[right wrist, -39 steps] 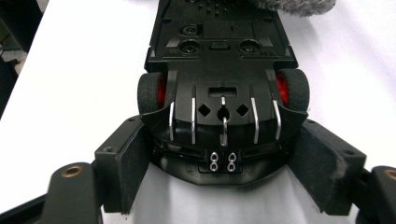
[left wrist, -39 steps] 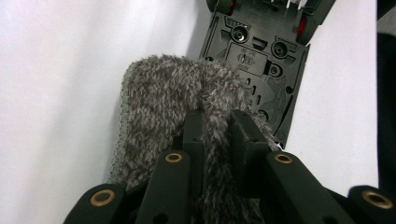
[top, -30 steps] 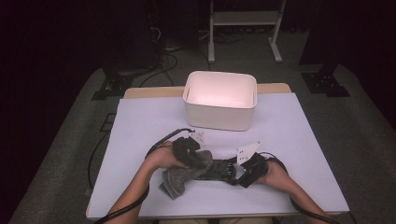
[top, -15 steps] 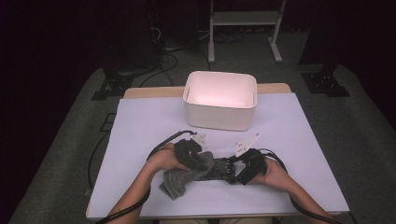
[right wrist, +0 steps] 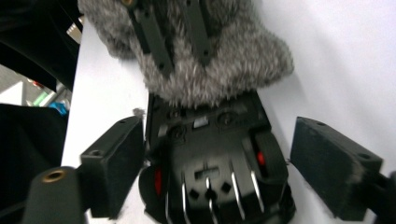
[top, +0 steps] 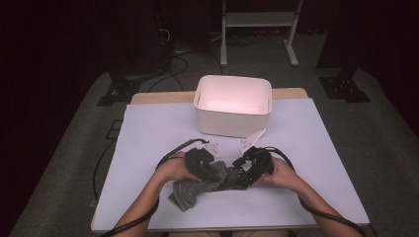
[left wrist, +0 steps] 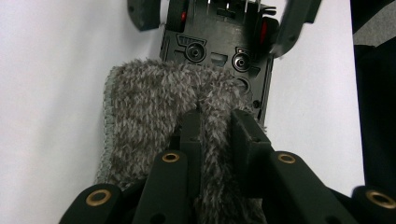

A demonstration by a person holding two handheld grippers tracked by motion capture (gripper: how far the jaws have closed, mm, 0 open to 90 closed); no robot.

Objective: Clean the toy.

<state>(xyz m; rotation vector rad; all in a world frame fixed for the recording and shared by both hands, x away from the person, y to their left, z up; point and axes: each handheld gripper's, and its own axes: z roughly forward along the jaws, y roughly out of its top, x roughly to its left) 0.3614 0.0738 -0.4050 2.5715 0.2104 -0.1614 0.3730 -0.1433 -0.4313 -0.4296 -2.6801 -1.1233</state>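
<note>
A grey fuzzy cloth (top: 190,190) lies at the table's near middle, draped over one end of a black plastic device (left wrist: 217,51) with red parts. My left gripper (left wrist: 217,119) is shut on a fold of the cloth (left wrist: 149,107), its jaws pinching the pile. In the high view the left gripper (top: 203,159) sits just left of the right gripper (top: 253,162). My right gripper (right wrist: 219,135) is open, its two jaws standing either side of the device (right wrist: 215,163). The cloth (right wrist: 219,60) hides the device's far end there.
A white rectangular bin (top: 233,104) stands upright behind the grippers, mid-table. The table has a pale cover (top: 148,133) with bare room to the left and right. Cables trail from both grippers toward the person's forearms (top: 143,207).
The right gripper has shifted a little left and away from the person, closer to the left gripper. The left gripper and cloth have hardly moved.
</note>
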